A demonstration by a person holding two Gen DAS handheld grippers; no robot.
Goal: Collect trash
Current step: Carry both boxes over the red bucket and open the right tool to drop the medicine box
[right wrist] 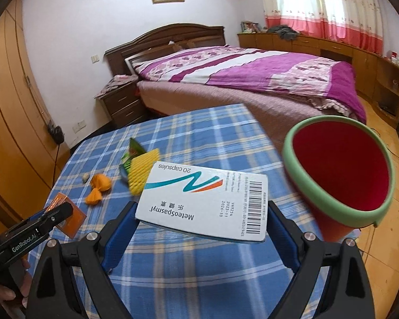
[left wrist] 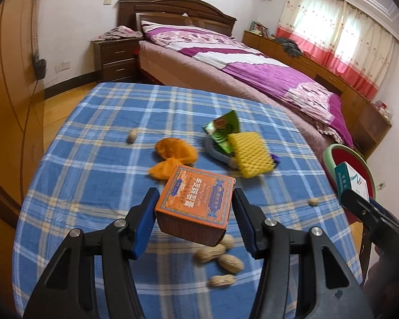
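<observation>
My left fingers (left wrist: 195, 210) pinch an orange carton (left wrist: 195, 203) by its two sides, lifted clear of the counter (left wrist: 98, 143), whose top is covered by a blue plaid cloth. My right fingers (right wrist: 202, 228) clamp a white capsule box (right wrist: 204, 202) flat between them, just beside the red bin with green rim (right wrist: 306, 186) that stands off the counter's right edge. Left on the counter: orange peel (left wrist: 177, 156), a yellow foam net (left wrist: 250, 154) against a green wrapper (left wrist: 222, 130) mid-counter, and peanuts (left wrist: 220, 261) near the front edge.
</observation>
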